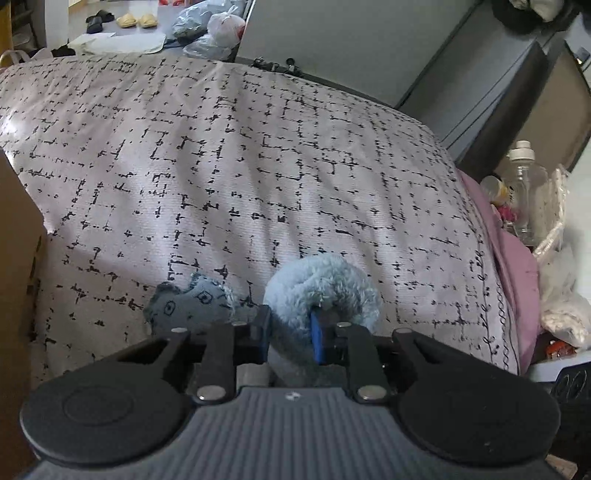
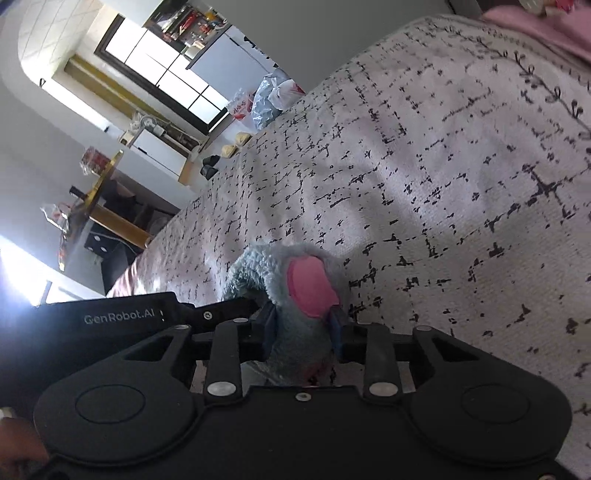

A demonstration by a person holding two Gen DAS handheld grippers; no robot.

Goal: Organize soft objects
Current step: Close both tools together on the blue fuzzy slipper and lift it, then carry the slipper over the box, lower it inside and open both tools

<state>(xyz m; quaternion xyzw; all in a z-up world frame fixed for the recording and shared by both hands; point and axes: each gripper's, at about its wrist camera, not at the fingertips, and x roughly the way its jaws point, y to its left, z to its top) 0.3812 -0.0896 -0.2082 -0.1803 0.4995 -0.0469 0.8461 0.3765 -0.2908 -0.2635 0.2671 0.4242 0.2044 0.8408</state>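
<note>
Item: plush toy [image 1: 321,291], pale blue, fluffy, with a pink patch [image 2: 310,288] seen from the right side and a grey flat part with drawn marks [image 1: 192,302] at 9 o'clock of the blue bulk. Location: just above or on the bed [image 1: 258,166], near its front edge; contact with the cover cannot be told.

Holders: left hand-held gripper [image 1: 290,338], blue pads pinching the blue fluff. Right hand-held gripper [image 2: 303,332], pads pinching the same toy just below the pink patch. 2 grips on 1 toy.

Progress, as a judgement: early to middle. The toy is gripped but not put anywhere; no other soft item lies on the bed in view. A brown box edge [image 1: 18,258] at 9 o'clock in the left view may be the container, though this is not certain.

Surface: bed cover, pale pink-white with broken black grid lines, lightly creased; pink sheet [image 1: 513,258] at 3 o'clock.

Room: plastic bags [image 1: 218,29] and slippers [image 1: 136,20] at 12 o'clock, clear bottle [image 1: 524,184] at 3 o'clock, window [image 2: 166,74] at 11 o'clock in the right view.
</note>
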